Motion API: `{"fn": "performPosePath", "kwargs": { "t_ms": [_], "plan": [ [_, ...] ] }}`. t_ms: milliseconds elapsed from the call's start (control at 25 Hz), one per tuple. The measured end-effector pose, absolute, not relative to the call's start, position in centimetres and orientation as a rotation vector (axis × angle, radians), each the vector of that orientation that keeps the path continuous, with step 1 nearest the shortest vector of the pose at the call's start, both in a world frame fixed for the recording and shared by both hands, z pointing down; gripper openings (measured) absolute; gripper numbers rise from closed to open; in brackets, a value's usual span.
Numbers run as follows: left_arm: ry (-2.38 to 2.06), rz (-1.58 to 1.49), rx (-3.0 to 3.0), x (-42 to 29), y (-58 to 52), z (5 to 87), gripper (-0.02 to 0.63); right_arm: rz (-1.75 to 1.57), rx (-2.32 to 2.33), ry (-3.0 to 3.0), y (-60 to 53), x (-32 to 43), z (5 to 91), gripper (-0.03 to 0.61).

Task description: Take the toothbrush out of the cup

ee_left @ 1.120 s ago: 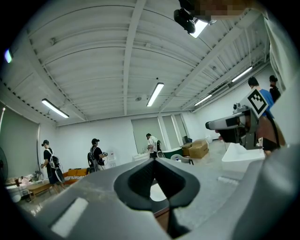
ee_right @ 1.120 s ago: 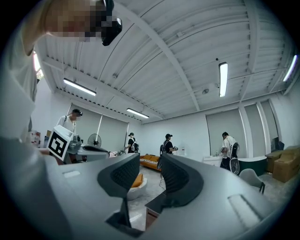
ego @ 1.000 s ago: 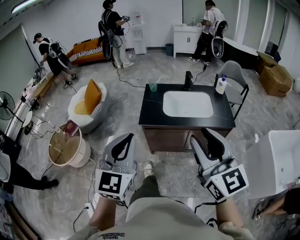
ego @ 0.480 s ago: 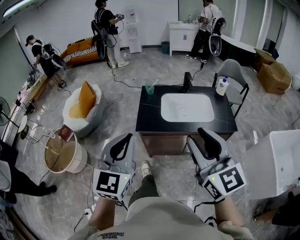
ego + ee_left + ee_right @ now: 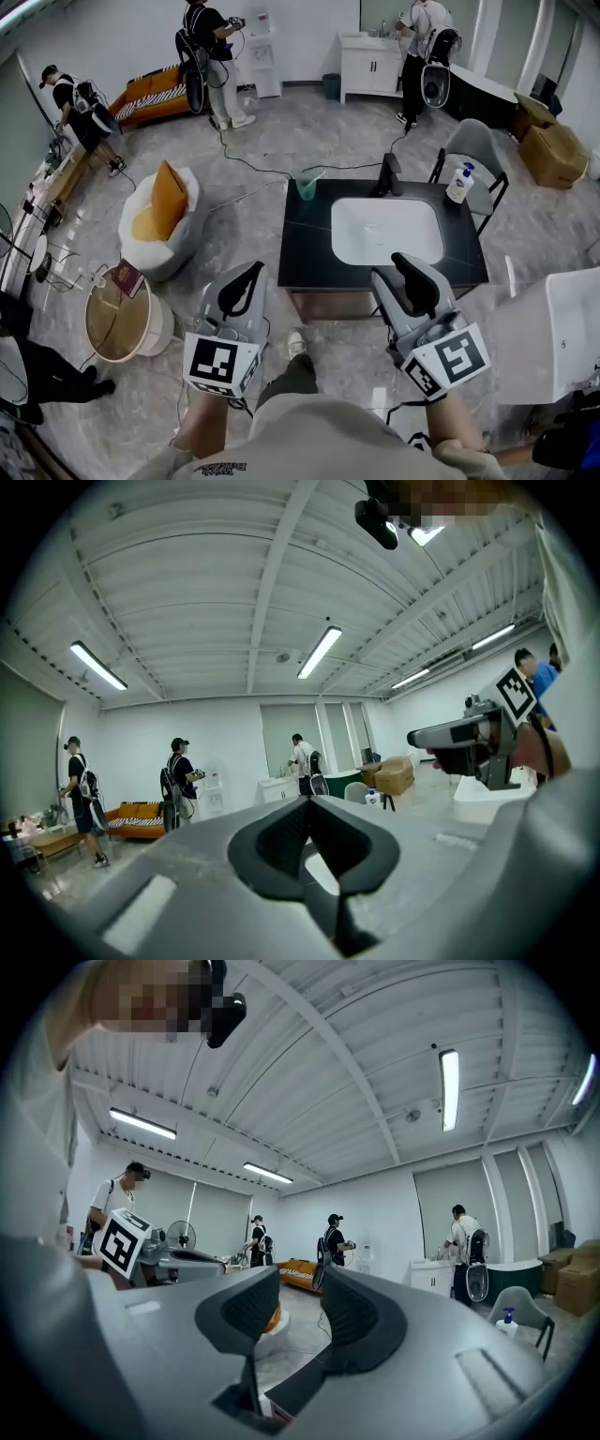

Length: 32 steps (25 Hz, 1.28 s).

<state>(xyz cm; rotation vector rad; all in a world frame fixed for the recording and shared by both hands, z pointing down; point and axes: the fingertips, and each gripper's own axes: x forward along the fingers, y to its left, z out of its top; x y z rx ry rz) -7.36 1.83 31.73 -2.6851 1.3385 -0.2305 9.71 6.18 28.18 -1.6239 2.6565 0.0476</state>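
A green cup (image 5: 307, 187) with a toothbrush leaning in it stands on the far left corner of a black counter (image 5: 305, 253) with a white sink (image 5: 386, 230). Both grippers are held level in front of the counter's near edge, well short of the cup. My left gripper (image 5: 253, 272) is left of the counter front, its jaws closed tip to tip with nothing between them (image 5: 306, 801). My right gripper (image 5: 403, 267) reaches the counter's near edge and stands open and empty (image 5: 300, 1283). Neither gripper view shows the cup.
A black faucet (image 5: 387, 174) and a soap bottle (image 5: 458, 184) stand behind the sink, with a grey chair (image 5: 473, 150) beyond. A white tub (image 5: 553, 337) is at the right, a round wooden bin (image 5: 122, 323) and a cushioned seat (image 5: 164, 211) at the left. Cables cross the floor; people work at the back.
The counter has come closer and larger in the head view as I walked toward it. Both grippers travelled forward with me, held the same way.
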Motion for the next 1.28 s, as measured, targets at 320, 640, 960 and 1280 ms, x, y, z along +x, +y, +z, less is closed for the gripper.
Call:
{"fn": "performPosePath", "kwargs": {
  "t_ms": [320, 640, 960, 1280],
  "plan": [
    [1.305, -0.248, -2.733, -9.4, -8.6, 31.3, 0.002, 0.036, -1.654, 2.679, -4.6, 6.9, 27.4, 0.150],
    [1.271, -0.231, -2.757, -11.3, -18.4, 31.1, 0.002, 0.025, -1.726, 2.663, -14.2, 5.2, 27.2, 0.150],
    [1.224, -0.245, -2.776, -11.9, -24.6, 32.1, 0.002, 0.010, -1.774, 2.663, -20.5, 4.3, 28.0, 0.150],
    [1.235, -0.292, -2.776, -10.9, -27.8, 32.8, 0.002, -0.034, -1.766, 2.668, -24.0, 5.8, 28.9, 0.150]
  ]
}}
